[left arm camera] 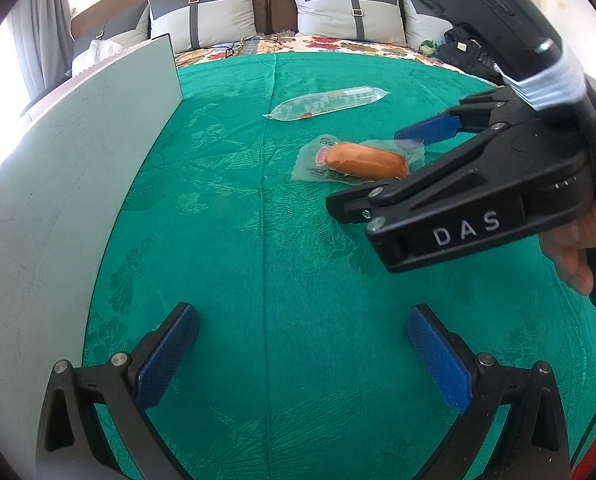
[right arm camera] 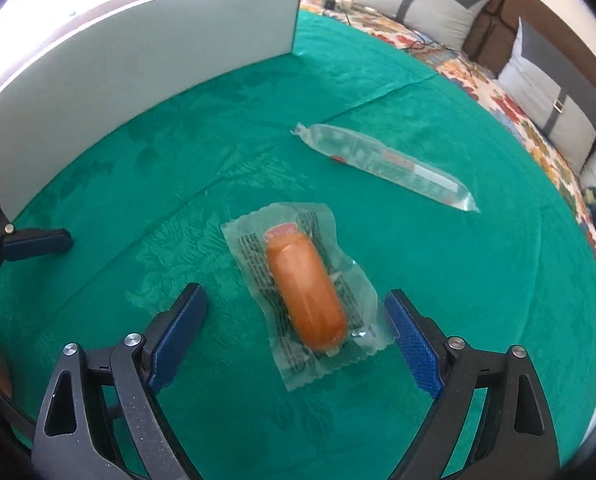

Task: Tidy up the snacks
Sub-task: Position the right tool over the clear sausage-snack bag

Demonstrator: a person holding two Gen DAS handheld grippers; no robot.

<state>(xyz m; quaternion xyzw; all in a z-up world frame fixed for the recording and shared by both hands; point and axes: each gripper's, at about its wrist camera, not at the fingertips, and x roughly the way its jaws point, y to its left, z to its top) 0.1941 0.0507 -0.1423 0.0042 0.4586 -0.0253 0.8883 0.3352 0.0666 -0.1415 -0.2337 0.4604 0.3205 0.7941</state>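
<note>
An orange sausage in a clear wrapper (right arm camera: 306, 292) lies on the green cloth (right arm camera: 178, 152). My right gripper (right arm camera: 298, 316) hangs over it, open, a blue pad on each side of the wrapper and neither pressing on it. The left wrist view shows the same sausage (left arm camera: 366, 160) between the right gripper's (left arm camera: 372, 170) spread fingers. Farther off lies a long clear tube-shaped snack packet (right arm camera: 382, 164), also visible in the left wrist view (left arm camera: 326, 104). My left gripper (left arm camera: 302, 340) stands open over bare cloth, holding nothing.
A white board (left arm camera: 78, 160) stands upright along the cloth's left side. Beyond the cloth are a flowered bedspread (left arm camera: 338, 44), grey pillows (left arm camera: 202, 16) and dark clothing (left arm camera: 470, 52). A person's hand (left arm camera: 578, 256) holds the right gripper's handle.
</note>
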